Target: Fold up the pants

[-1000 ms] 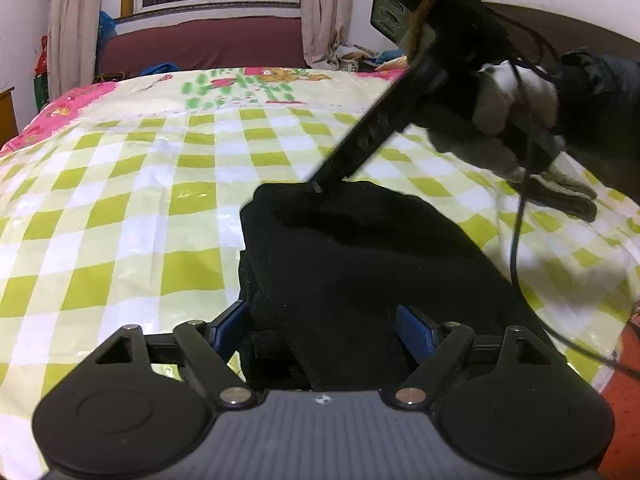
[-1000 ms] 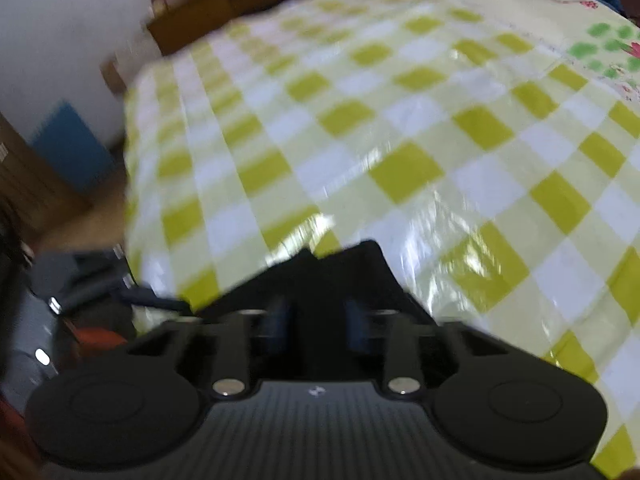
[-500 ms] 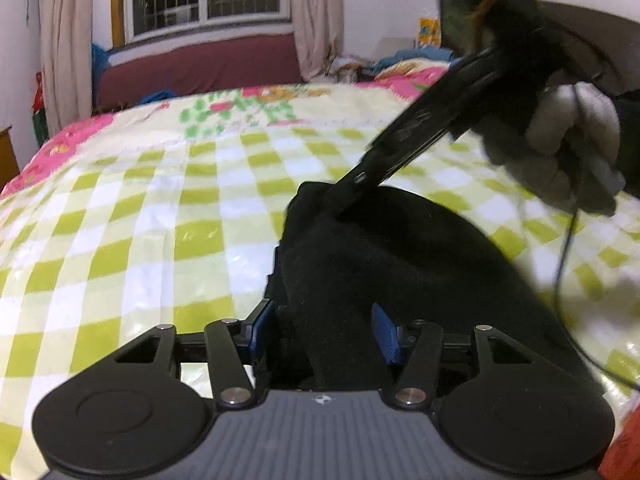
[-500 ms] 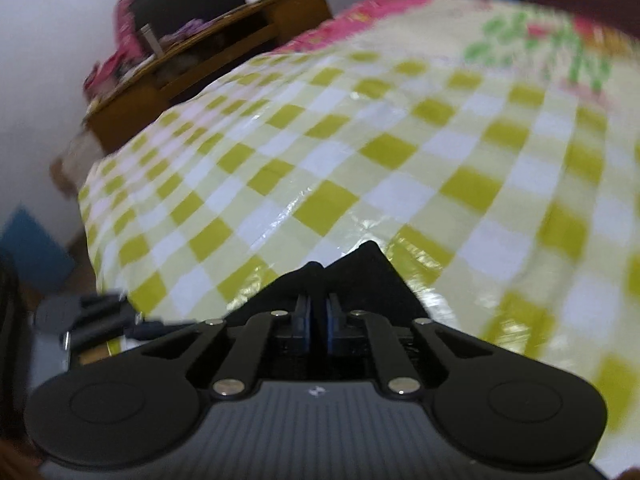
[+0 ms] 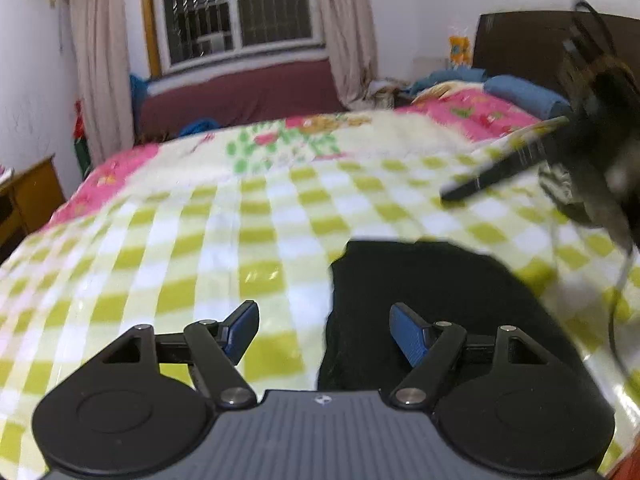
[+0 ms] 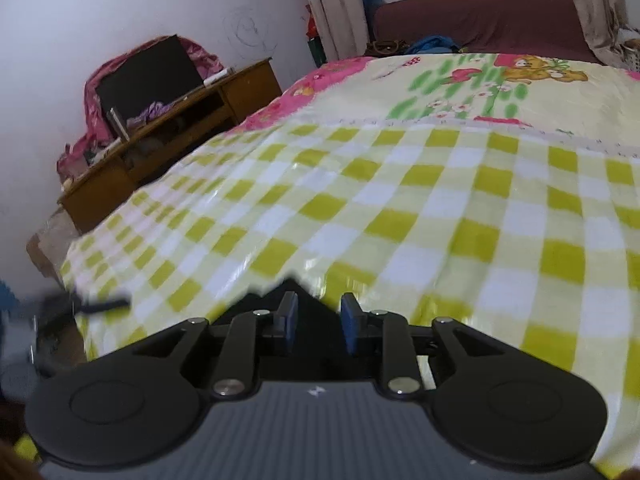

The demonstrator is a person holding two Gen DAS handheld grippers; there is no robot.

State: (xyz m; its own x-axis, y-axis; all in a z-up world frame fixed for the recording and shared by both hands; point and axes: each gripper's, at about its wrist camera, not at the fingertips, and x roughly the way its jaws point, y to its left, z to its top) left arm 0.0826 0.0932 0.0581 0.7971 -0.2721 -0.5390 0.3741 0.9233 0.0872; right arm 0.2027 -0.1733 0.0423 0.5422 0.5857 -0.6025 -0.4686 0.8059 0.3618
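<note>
The left gripper (image 5: 324, 332) hovered with its jaws spread wide after just reopening, gripping nothing, while the folded black pants (image 5: 432, 300) lay on the checked bedspread (image 5: 200, 248) beneath its right finger and just beyond it. The right gripper (image 6: 319, 322), its blue pads a narrow gap apart and just opening, showed only a dark corner of the pants past its fingertips, no cloth pinched. Farther off, the right gripper's finger was blurred, its hand cut off.
</note>
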